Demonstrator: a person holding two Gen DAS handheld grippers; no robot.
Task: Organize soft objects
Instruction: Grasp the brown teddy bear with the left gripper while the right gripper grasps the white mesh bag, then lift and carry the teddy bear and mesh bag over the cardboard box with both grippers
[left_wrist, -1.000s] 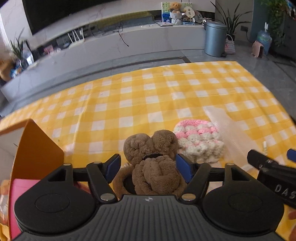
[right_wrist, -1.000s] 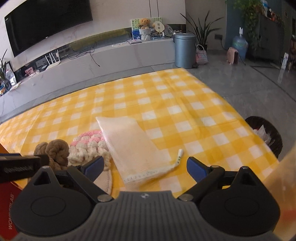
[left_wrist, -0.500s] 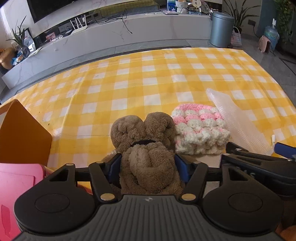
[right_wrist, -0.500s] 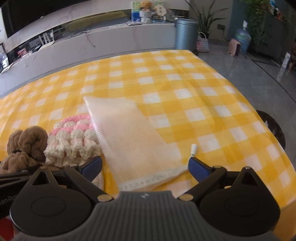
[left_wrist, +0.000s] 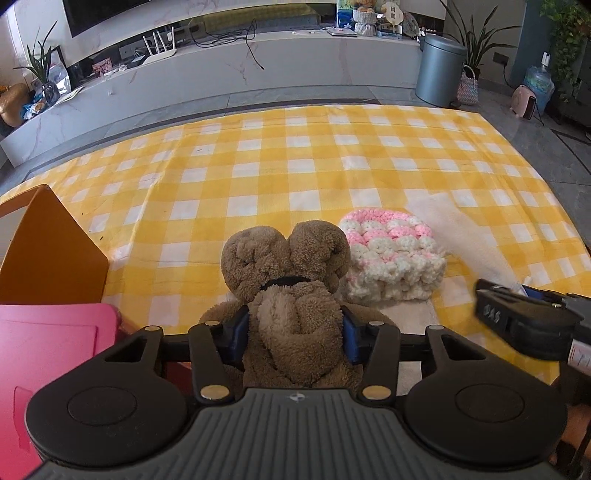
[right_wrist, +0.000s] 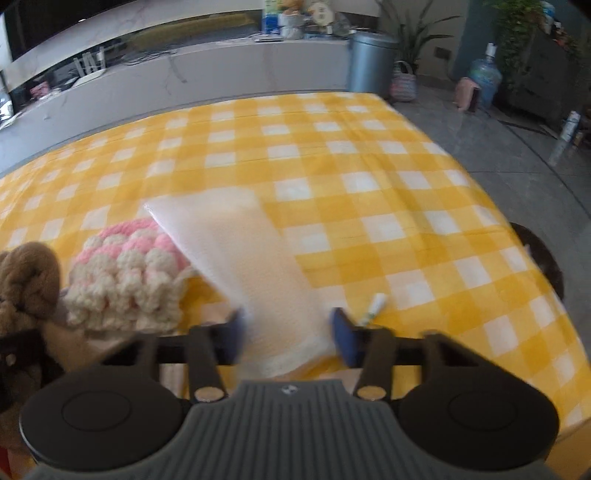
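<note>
My left gripper (left_wrist: 293, 338) is shut on a brown plush bear (left_wrist: 291, 280), its blue pads pressing the bear's body. A pink-and-cream crocheted piece (left_wrist: 391, 254) lies right of the bear on the yellow checked cloth; it also shows in the right wrist view (right_wrist: 129, 280). My right gripper (right_wrist: 290, 332) has narrowed around the near end of a white mesh bag (right_wrist: 243, 258), with a pad at each side of it. The bear shows at the left edge of the right wrist view (right_wrist: 27, 280). The right gripper's body appears at the right of the left wrist view (left_wrist: 532, 321).
An orange box flap (left_wrist: 48, 251) and a pink box (left_wrist: 48, 354) stand at the near left. A small white tube (right_wrist: 375, 308) lies beside the mesh bag. A dark bin (right_wrist: 543, 258) sits on the floor past the table's right edge.
My left gripper closed on the bear and holds it. My right gripper moved forward and down over the mesh bag and its jaws narrowed around the bag's near end.
</note>
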